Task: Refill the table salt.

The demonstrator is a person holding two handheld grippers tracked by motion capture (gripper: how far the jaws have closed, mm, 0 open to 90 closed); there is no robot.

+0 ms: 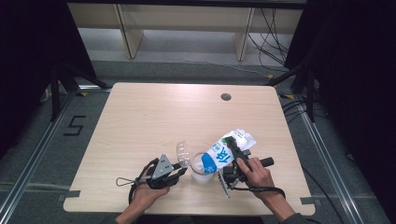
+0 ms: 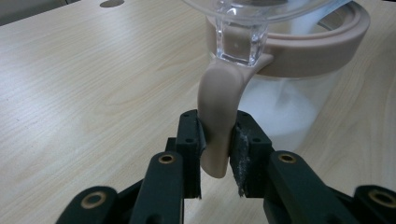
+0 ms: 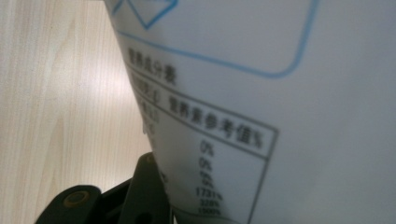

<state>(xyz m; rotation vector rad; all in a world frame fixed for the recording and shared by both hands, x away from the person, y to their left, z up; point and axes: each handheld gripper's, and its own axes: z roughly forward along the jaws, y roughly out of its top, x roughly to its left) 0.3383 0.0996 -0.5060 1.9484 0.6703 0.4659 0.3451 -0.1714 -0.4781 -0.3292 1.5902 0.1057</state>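
Note:
A clear jar (image 1: pixel 201 171) with a beige rim stands near the table's front edge, its clear lid (image 1: pixel 183 153) flipped up to the left. My left gripper (image 1: pixel 180 171) is shut on the jar's beige handle (image 2: pixel 217 116), with both pads pressed on it. White contents show inside the jar (image 2: pixel 299 107). My right gripper (image 1: pixel 233 154) is shut on a white and blue bag (image 1: pixel 228 148), which is tilted with its mouth over the jar. In the right gripper view the bag's printed face (image 3: pixel 261 93) is very close, and one black finger (image 3: pixel 145 189) shows at its lower left.
The wooden table (image 1: pixel 154 116) has a small round hole (image 1: pixel 226 97) at its back right. Behind the table stand pale furniture legs (image 1: pixel 128 32) and loose cables (image 1: pixel 273 32). Dark curtains hang on both sides.

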